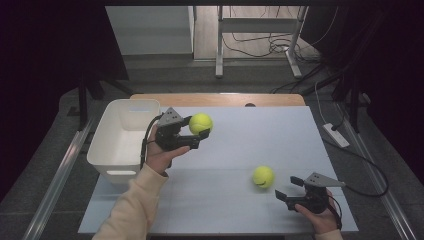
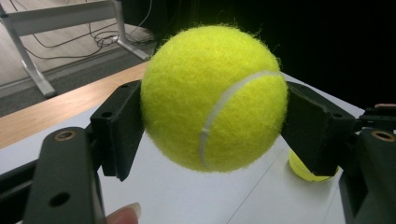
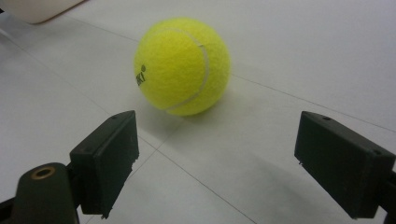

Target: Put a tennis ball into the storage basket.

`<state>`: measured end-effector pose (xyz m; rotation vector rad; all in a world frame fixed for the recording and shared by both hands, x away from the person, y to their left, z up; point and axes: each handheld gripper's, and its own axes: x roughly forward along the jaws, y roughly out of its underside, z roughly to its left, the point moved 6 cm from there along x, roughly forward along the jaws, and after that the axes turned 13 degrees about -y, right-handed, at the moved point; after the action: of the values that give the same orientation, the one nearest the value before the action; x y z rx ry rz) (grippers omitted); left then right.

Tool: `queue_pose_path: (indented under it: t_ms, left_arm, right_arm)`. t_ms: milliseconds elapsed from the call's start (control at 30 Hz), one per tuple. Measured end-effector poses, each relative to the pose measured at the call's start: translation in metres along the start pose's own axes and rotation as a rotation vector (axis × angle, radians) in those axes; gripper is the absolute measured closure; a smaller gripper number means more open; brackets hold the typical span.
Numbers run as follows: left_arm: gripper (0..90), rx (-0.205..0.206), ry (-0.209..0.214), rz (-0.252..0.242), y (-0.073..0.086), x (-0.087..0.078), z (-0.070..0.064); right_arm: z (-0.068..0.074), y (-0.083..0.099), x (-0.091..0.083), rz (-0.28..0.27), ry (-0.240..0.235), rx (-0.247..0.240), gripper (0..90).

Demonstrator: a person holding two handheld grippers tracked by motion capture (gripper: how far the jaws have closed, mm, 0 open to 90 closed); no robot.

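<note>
Left gripper (image 1: 196,131): you clamp one tennis ball (image 1: 200,123) beside the white bin (image 1: 123,136), left of centre. Right gripper (image 1: 287,189): jaws apart, second tennis ball (image 1: 263,176) just ahead on the table (image 1: 280,135), path unobstructed.

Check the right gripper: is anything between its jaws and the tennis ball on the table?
Nothing visible. The right gripper has its jaws open and aimed at the loose tennis ball, with bare white table between them. The ball sits just ahead of the jaws, not yet between them.
</note>
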<state>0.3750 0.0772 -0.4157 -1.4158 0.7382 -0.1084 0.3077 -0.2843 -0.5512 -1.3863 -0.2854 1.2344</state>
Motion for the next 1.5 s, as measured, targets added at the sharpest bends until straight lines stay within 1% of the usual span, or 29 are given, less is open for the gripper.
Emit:
queue_pose_path:
  t_ms: [267,533,867,1133,1500]
  left_arm:
    - [26.7,-0.006,-0.006,-0.007,-0.004,-0.004,0.005]
    - [26.7,-0.024,-0.015,-0.004,-0.005,-0.006,0.011]
    - [26.7,-0.039,-0.041,-0.015,-0.008,-0.011,0.022]
    - [26.7,-0.053,-0.056,-0.019,-0.008,-0.015,0.028]
    - [26.8,-0.069,-0.083,-0.027,-0.009,-0.022,0.042]
  right_arm:
    - [-0.001,0.000,-0.001,0.000,0.003,-0.001,13.5]
    - [-0.001,0.000,0.000,0.000,0.003,-0.002,13.5]
    - [0.000,0.000,0.000,0.000,0.002,0.000,13.5]
    - [0.000,0.000,0.000,0.001,0.001,-0.001,13.5]
    - [0.000,0.000,0.000,0.001,0.002,-0.003,13.5]
